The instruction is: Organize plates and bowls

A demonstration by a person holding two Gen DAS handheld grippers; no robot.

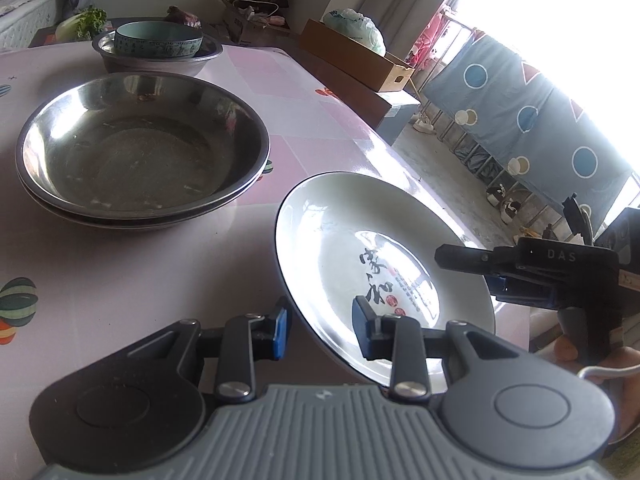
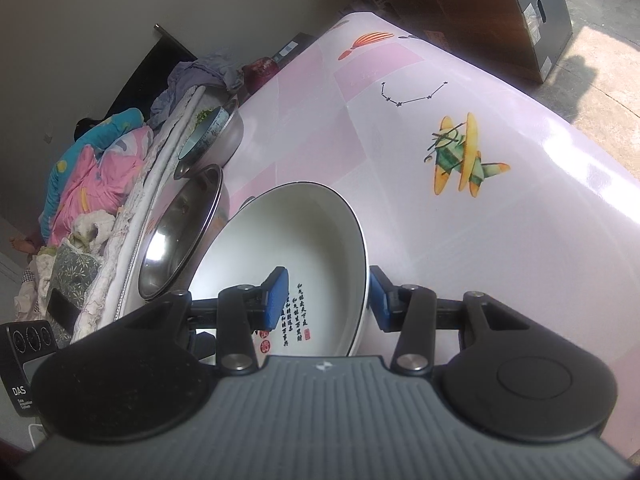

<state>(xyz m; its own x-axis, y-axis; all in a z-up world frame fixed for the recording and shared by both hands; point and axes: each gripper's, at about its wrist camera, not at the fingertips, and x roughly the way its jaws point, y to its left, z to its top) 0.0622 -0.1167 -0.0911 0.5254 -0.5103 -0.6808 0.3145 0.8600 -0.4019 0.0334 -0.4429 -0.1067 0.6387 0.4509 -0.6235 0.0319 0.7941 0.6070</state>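
- A white plate (image 1: 384, 264) with black lettering and small red seals in its well is tilted above the pink patterned surface (image 1: 160, 280), at the near right of that surface as seen from the left wrist camera.
- The left gripper (image 1: 320, 330) has its jaws over the plate's near rim, 1 blue pad under the rim and 1 on the inner face; the pads appear to clamp the rim, though the contact under the plate is hard to see.
- The right gripper (image 2: 328, 298) straddles the rim on the plate's other side: 1 blue pad lies over the inside and the other stands just outside the rim with a small gap, so its jaws are apart and not pressing.
- To the left of the plate, 2 steel basins (image 1: 142, 148) sit nested, 1 inside the other, on the surface.
- At the far end a third steel basin (image 1: 158, 54) holds a pale green bowl (image 1: 158, 40).
- Off the far right edge of the surface, a cardboard box (image 1: 356, 54) carries a pale plastic bag (image 1: 356, 26).
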